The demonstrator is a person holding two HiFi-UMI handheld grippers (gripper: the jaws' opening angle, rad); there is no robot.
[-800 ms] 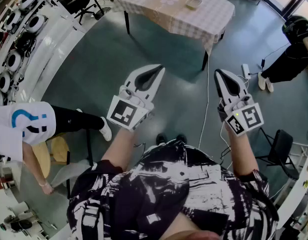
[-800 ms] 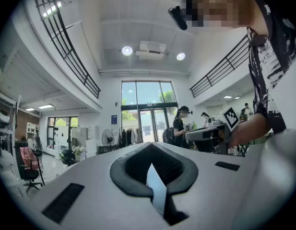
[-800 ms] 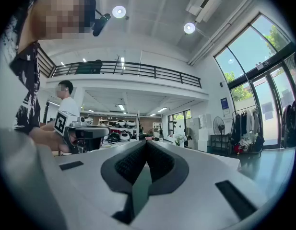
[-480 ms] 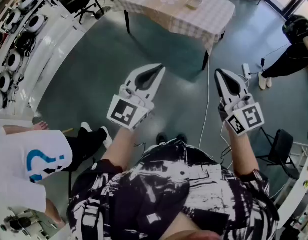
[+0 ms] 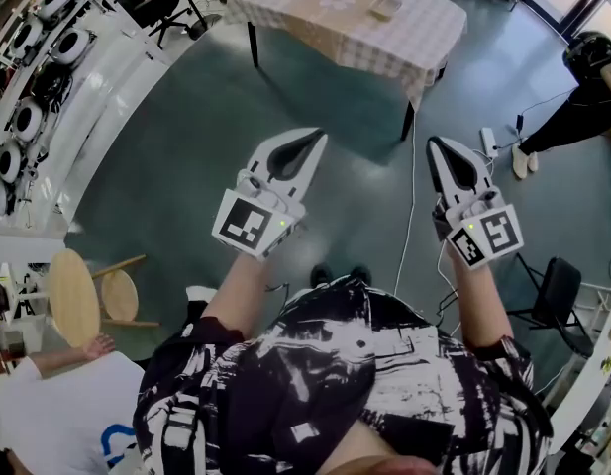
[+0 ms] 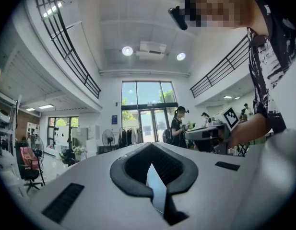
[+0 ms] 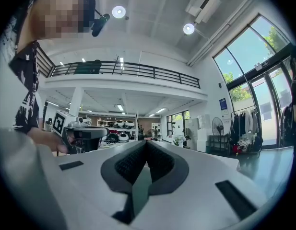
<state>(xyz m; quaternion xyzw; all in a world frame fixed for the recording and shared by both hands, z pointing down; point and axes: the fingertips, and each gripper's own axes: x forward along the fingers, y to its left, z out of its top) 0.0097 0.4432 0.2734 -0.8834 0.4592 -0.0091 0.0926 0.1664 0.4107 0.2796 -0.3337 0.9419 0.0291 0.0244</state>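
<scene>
I hold both grippers out in front of me over a grey floor, and neither touches anything. In the head view my left gripper has its jaws closed to a point, with nothing between them. My right gripper is likewise shut and empty. The left gripper view shows the left gripper with its dark pads meeting, aimed at glass doors, and the other gripper off to its right. In the right gripper view the right gripper is pressed shut too, facing a hall with a balcony.
A table with a checked cloth stands ahead, with a small tray on it. A person in black is at the right, near a power strip. Round wooden stools stand left, a person in white bottom left, a black chair right.
The person in the white shirt has moved from the left edge down to the bottom-left corner, uncovering the wooden stools. Both grippers have stayed where they were, shut.
</scene>
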